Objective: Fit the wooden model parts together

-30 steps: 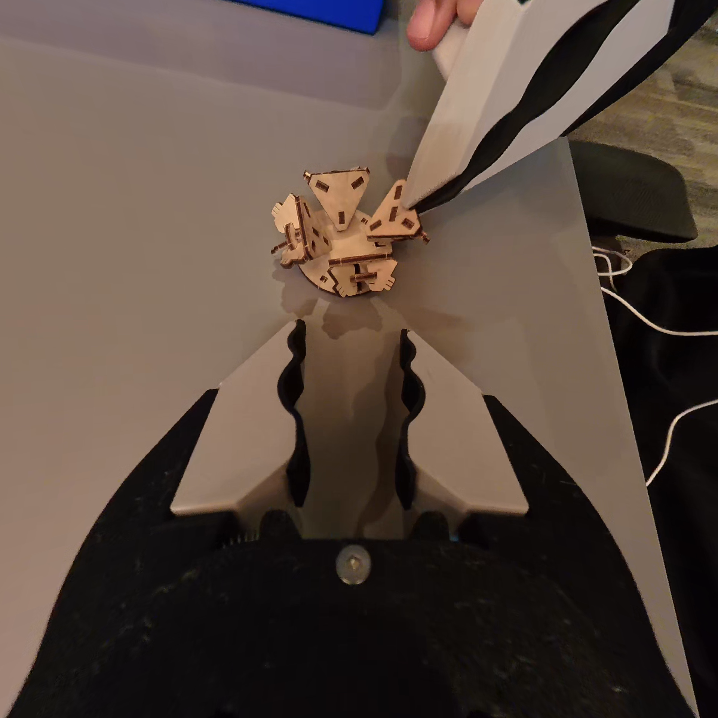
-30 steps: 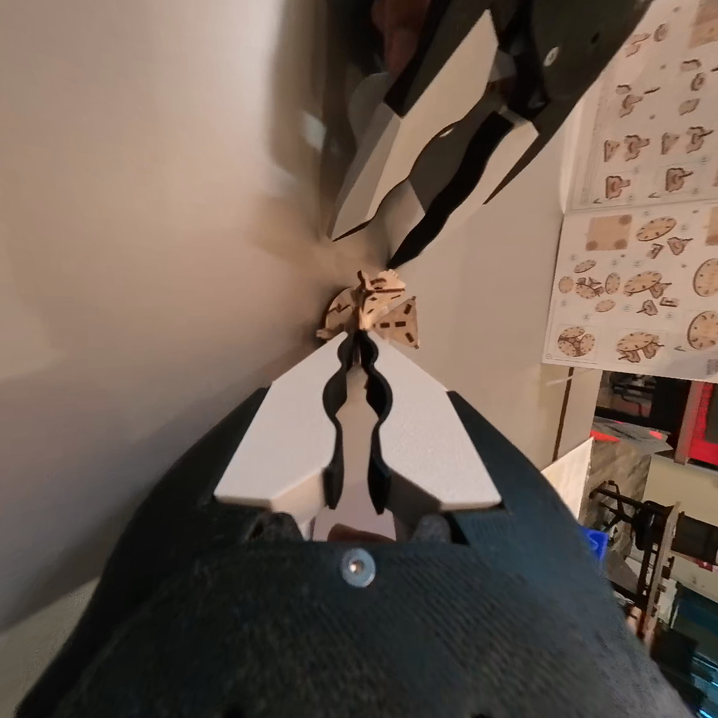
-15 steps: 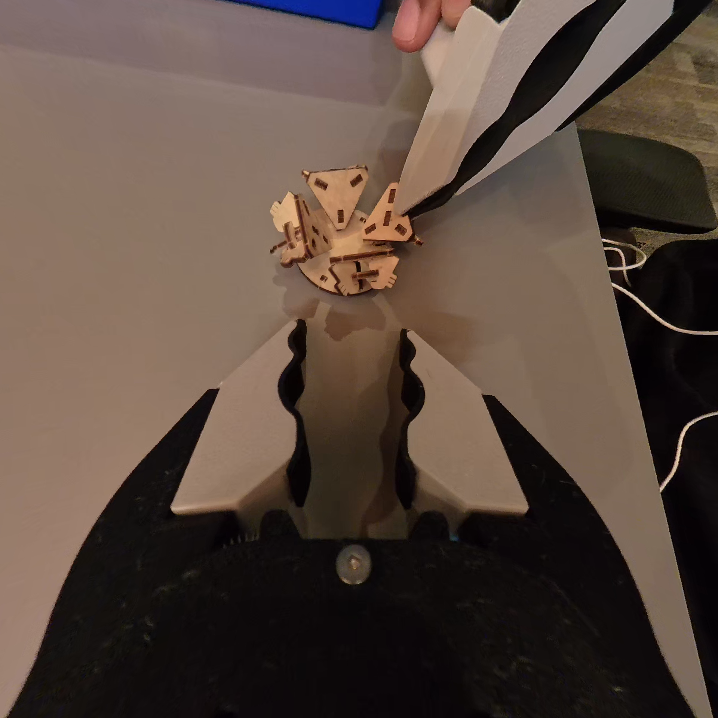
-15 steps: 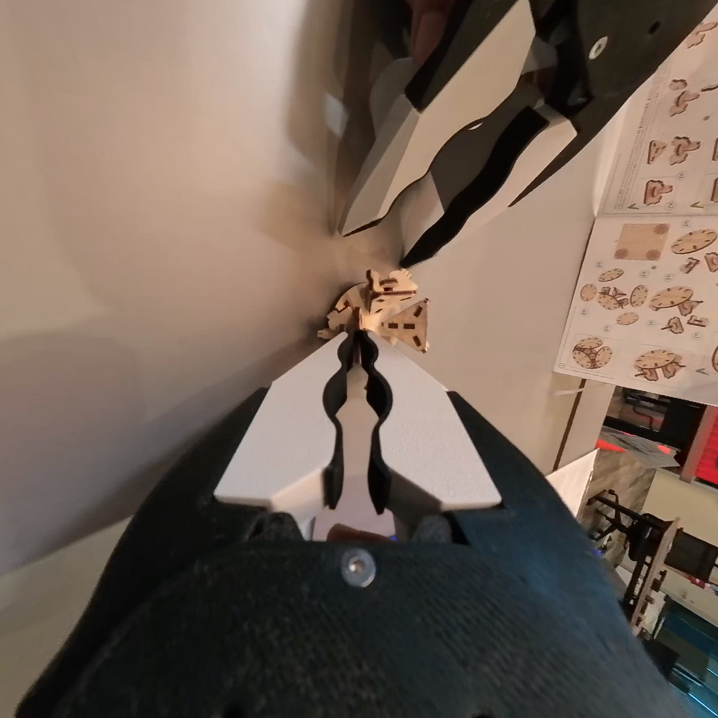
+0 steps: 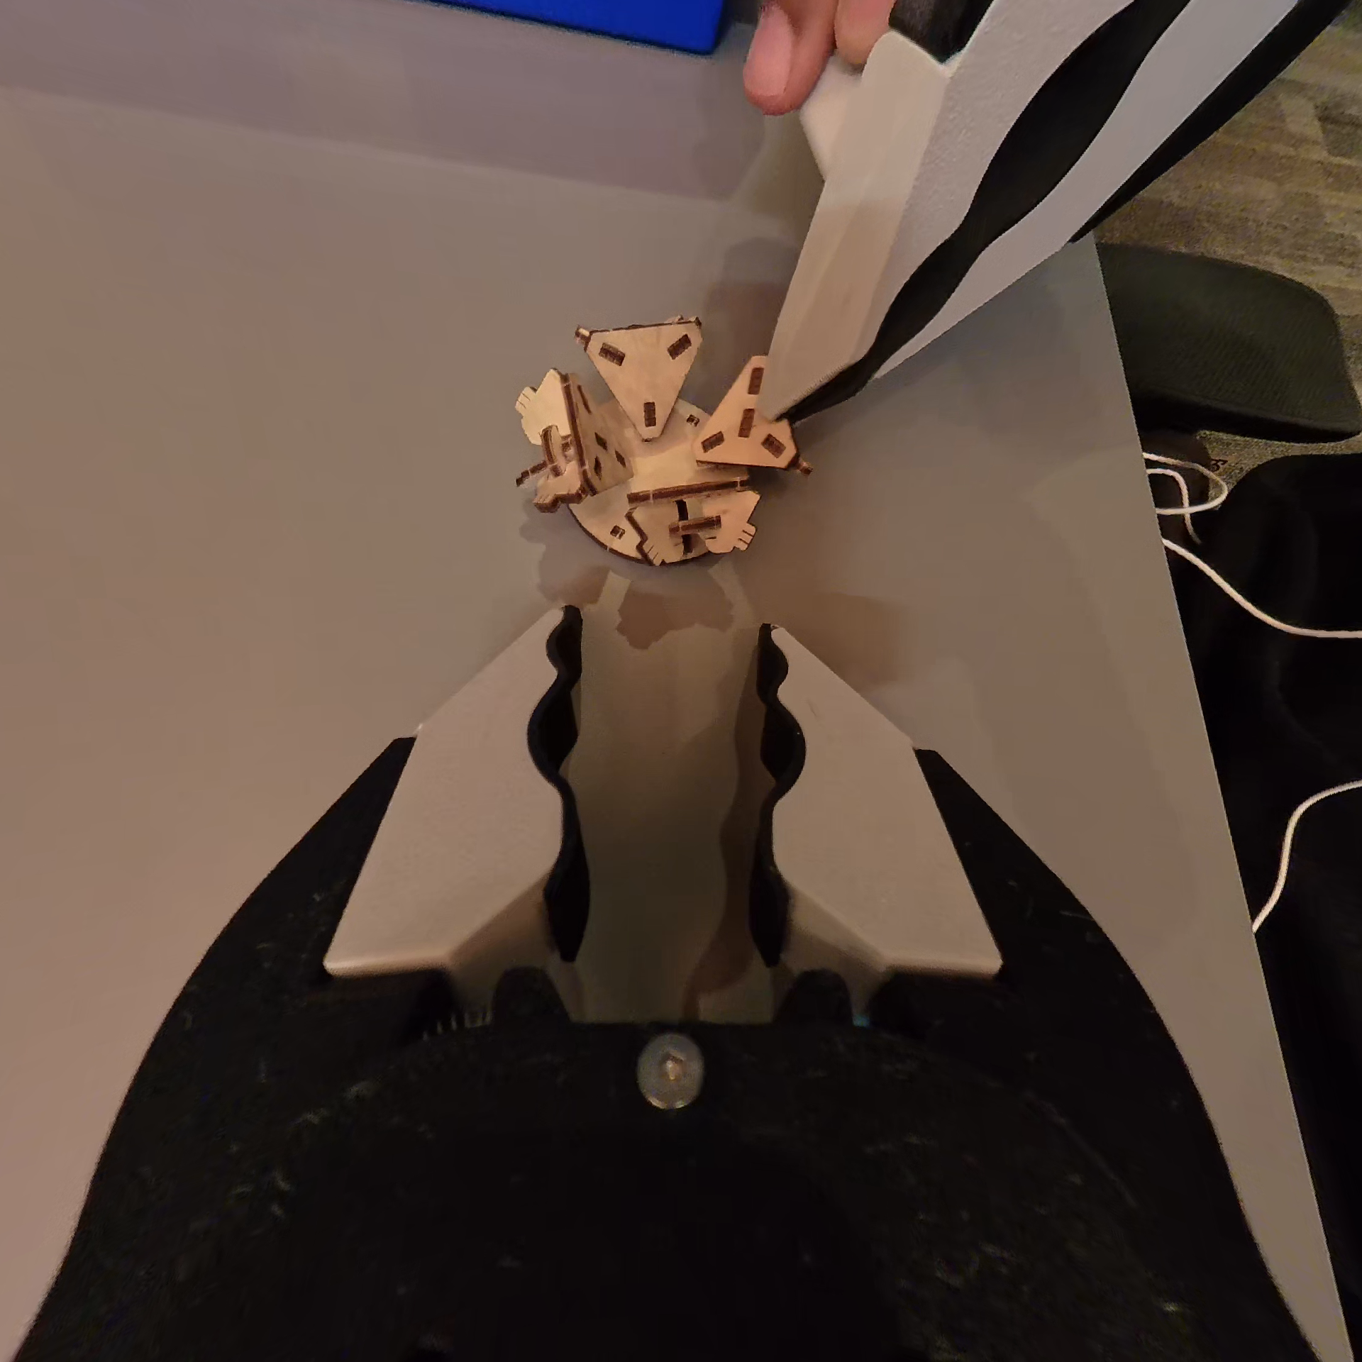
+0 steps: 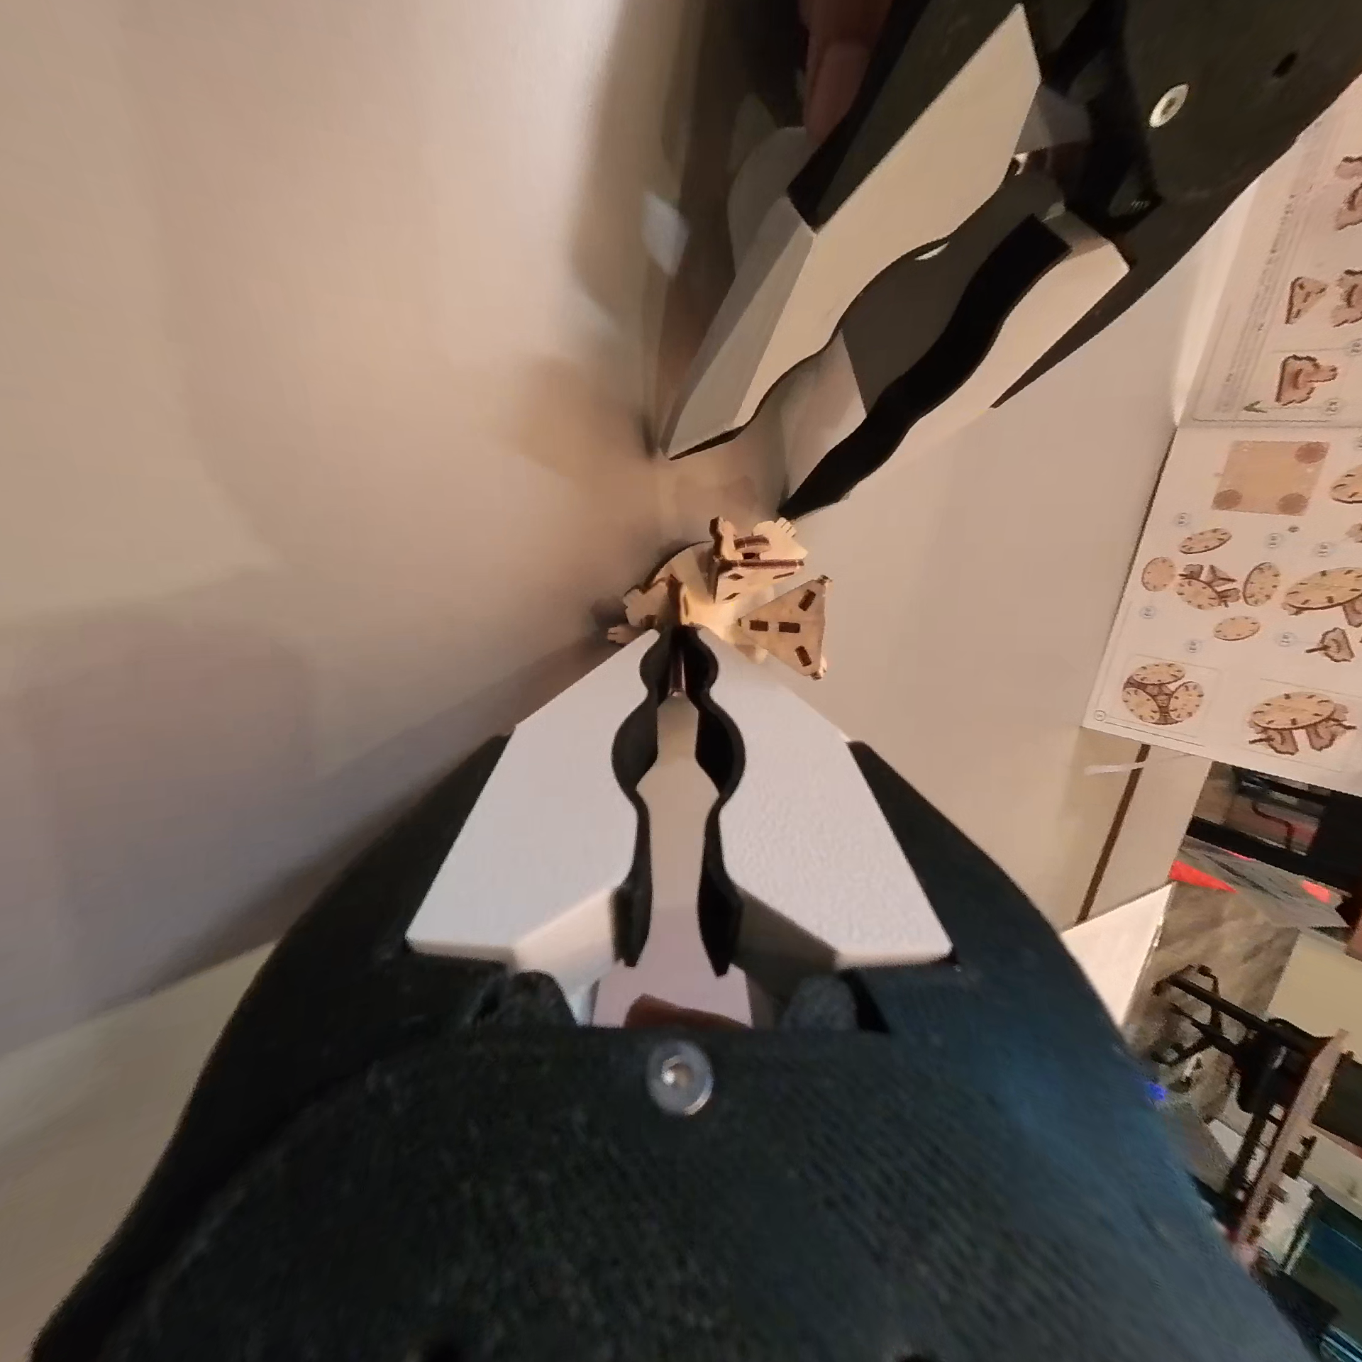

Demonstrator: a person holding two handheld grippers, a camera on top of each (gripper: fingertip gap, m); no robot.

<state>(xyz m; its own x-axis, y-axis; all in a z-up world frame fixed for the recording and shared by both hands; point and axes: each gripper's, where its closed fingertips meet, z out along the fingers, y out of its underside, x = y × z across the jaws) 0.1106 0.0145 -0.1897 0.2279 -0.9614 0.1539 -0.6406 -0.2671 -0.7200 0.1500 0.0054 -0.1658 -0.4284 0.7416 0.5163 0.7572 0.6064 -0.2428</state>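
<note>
A small wooden model (image 5: 648,472), a round disc with several slotted triangular pieces standing on it, sits on the grey table (image 5: 295,368). My left gripper (image 5: 667,626) is open and empty, with its tips just short of the disc's near edge. My right gripper (image 5: 781,413) comes in from the upper right and is shut on the right-hand triangular piece (image 5: 744,435) of the model. In the right wrist view the thin wooden edge (image 6: 674,663) sits between my right gripper's (image 6: 678,641) pressed pads. The left gripper (image 6: 730,479) shows beyond the model (image 6: 737,582).
A hand (image 5: 788,59) holds the right gripper. The table's right edge runs close by, with a black chair (image 5: 1216,346) and white cable (image 5: 1253,612) beyond. A blue object (image 5: 589,18) lies at the far edge. A printed sheet with pictures (image 6: 1268,553) lies on the table. About 6 cm separates my left fingertips from my right.
The right gripper has kept its hold on the triangular piece and shifted only slightly. The left gripper has stayed open and still.
</note>
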